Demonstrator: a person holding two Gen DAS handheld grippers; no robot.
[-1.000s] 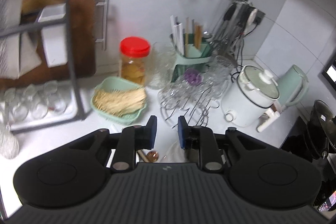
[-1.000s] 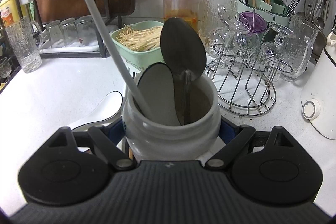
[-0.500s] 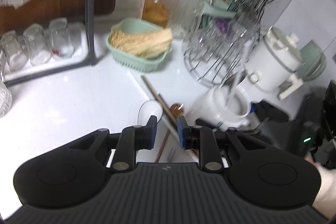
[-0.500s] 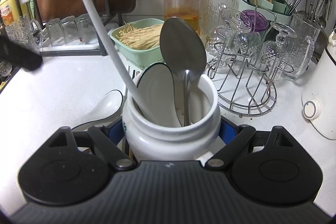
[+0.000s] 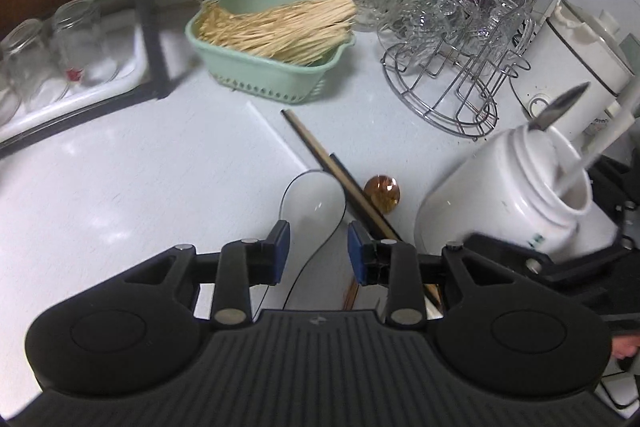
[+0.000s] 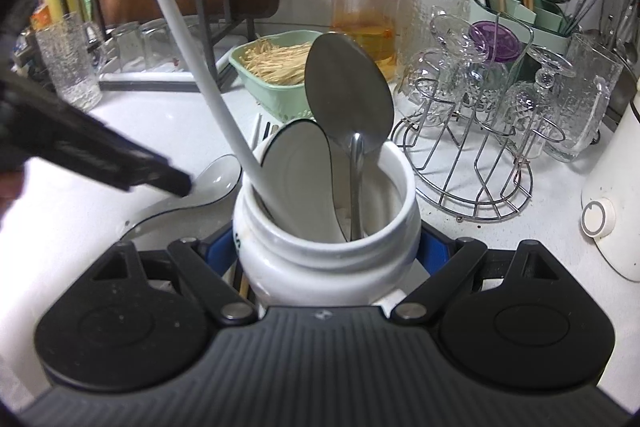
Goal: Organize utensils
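**Above the counter, left jaws widening over a ceramic spoon**

Over the white countertop (image 5: 120,167), the left gripper (image 5: 314,247) is angling steeply down, its jaws just opening, empty, straddling the white ceramic spoon (image 5: 314,203). Chopsticks (image 5: 340,179) are lying just right. The right gripper (image 6: 326,247) is clamping the white jar (image 6: 326,227) holding a steel spoon (image 6: 348,99).

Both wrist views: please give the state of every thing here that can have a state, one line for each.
White jar: uncapped, tilted, held, utensils inside.
Right gripper: shut on the white jar.
Left gripper: open, jaws just opening, above the white spoon.
White spoon: lying on the counter.
Chopsticks: lying on the counter.
Red-lidded jar: closed.
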